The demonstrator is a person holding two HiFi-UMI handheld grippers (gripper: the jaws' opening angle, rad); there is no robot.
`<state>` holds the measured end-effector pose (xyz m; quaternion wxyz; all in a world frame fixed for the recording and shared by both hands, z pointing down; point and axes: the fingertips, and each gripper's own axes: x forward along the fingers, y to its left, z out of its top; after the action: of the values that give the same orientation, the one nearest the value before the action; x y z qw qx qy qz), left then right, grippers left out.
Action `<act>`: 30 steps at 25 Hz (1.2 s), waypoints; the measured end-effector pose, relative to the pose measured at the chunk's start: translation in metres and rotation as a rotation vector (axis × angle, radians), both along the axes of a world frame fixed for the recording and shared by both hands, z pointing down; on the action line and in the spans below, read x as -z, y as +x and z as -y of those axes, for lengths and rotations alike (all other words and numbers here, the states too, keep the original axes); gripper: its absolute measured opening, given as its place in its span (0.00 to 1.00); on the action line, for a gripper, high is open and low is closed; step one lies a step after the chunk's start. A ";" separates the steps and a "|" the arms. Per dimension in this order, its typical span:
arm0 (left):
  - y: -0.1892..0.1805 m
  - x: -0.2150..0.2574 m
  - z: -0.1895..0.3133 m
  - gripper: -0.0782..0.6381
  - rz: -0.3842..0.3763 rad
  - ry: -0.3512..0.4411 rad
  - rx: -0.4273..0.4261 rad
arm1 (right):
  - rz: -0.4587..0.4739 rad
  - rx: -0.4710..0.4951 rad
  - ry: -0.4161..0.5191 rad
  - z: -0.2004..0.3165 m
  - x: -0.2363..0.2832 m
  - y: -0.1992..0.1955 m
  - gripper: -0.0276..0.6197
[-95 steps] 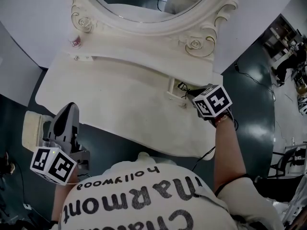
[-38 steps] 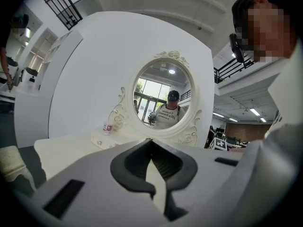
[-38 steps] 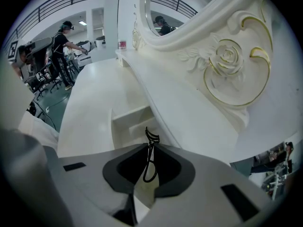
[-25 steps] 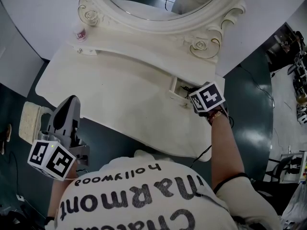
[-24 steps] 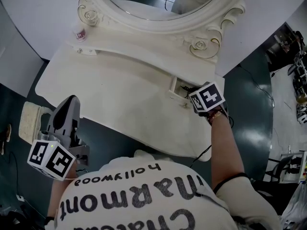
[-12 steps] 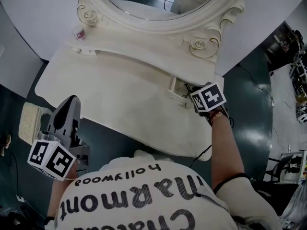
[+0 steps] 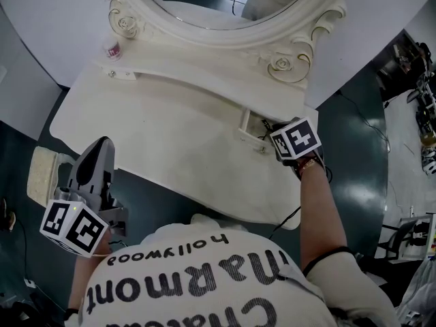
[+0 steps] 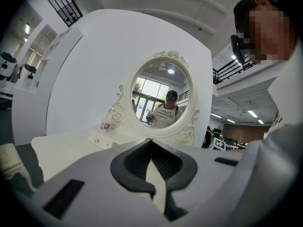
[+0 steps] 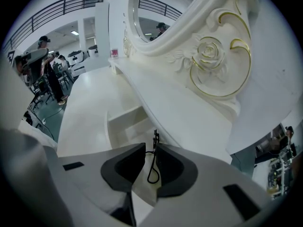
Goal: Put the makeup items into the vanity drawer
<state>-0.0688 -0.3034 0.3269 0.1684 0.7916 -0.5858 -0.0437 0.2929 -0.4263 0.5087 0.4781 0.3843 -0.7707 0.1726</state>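
The white vanity [image 7: 163, 135] has a small drawer [image 7: 246, 123] standing open at its right end. My right gripper [image 7: 270, 128] hovers just over that drawer. In the right gripper view the drawer [image 9: 124, 119] lies straight ahead, and the right gripper [image 9: 150, 148] is shut on a thin black wire makeup tool [image 9: 152, 167] that pokes out past the tips. My left gripper [image 7: 99, 148] hangs off the table's front left edge; in the left gripper view it [image 8: 151, 143] is shut with nothing in it. A small pink-labelled bottle [image 7: 111, 47] stands beside the mirror.
An oval mirror [image 7: 225, 26] with a carved frame rises along the vanity's back. A second small drawer [image 7: 122, 74] at the left is closed. A cream cushioned stool [image 7: 39, 177] sits on the floor left of my left gripper. The person's torso fills the near edge.
Over the last seconds the right gripper edged slightly closer to the open drawer, then held still. The left gripper has not moved.
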 end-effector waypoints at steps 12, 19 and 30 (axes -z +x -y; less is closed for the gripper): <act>0.004 0.000 0.001 0.12 -0.004 0.007 -0.016 | 0.004 -0.048 0.061 0.002 0.001 0.007 0.18; 0.003 -0.001 0.002 0.12 -0.009 0.000 -0.039 | 0.175 -0.208 0.136 0.005 0.022 0.009 0.18; 0.006 0.003 0.017 0.12 -0.015 -0.003 -0.184 | 0.503 -0.510 0.364 -0.016 0.080 -0.001 0.12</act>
<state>-0.0623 -0.3200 0.3241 0.1771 0.8416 -0.5092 -0.0332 0.2923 -0.4102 0.4287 0.1405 0.5874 -0.7616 0.2348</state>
